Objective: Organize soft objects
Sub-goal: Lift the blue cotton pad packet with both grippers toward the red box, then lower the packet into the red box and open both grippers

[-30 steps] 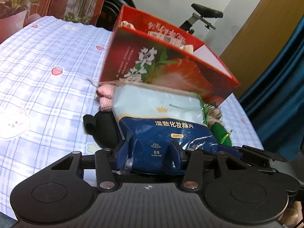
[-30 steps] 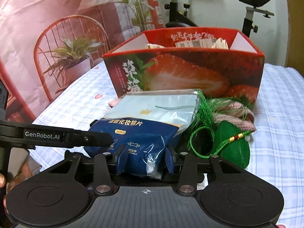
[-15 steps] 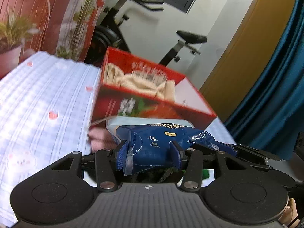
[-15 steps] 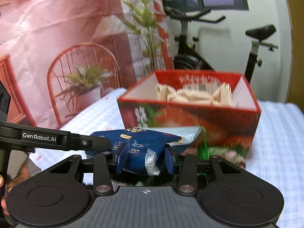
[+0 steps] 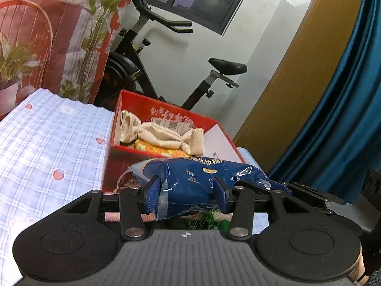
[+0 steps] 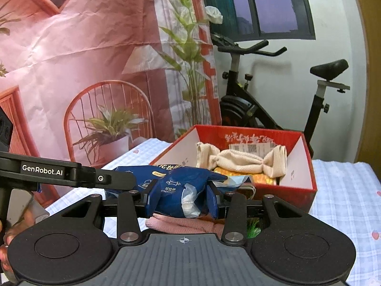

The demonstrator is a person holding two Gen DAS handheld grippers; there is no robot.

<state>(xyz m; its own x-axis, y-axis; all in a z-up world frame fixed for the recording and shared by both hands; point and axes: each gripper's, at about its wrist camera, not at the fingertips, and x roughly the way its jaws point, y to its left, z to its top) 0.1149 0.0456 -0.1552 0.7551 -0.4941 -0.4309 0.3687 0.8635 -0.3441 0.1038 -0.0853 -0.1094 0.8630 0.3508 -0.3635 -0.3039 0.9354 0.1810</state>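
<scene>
Blue plastic pouch of cotton pads (image 5: pixel 202 178) is hanging clamped at both ends, your left gripper (image 5: pixel 188 194) and right gripper (image 6: pixel 179 201) each squeezing it, long axis running across between them. You're holding it just short of the red box (image 5: pixel 133 157), whose near wall is sitting below it; the beige cloth (image 5: pixel 164 135) is filling the back, so the front looks roomier.

Pack (image 5: pixel 190 178) in front of the box (image 5: pixel 166 113) (towel (image 5: pixel 164 134) inside), above the tablecloth (image 5: pixel 47 143)
</scene>
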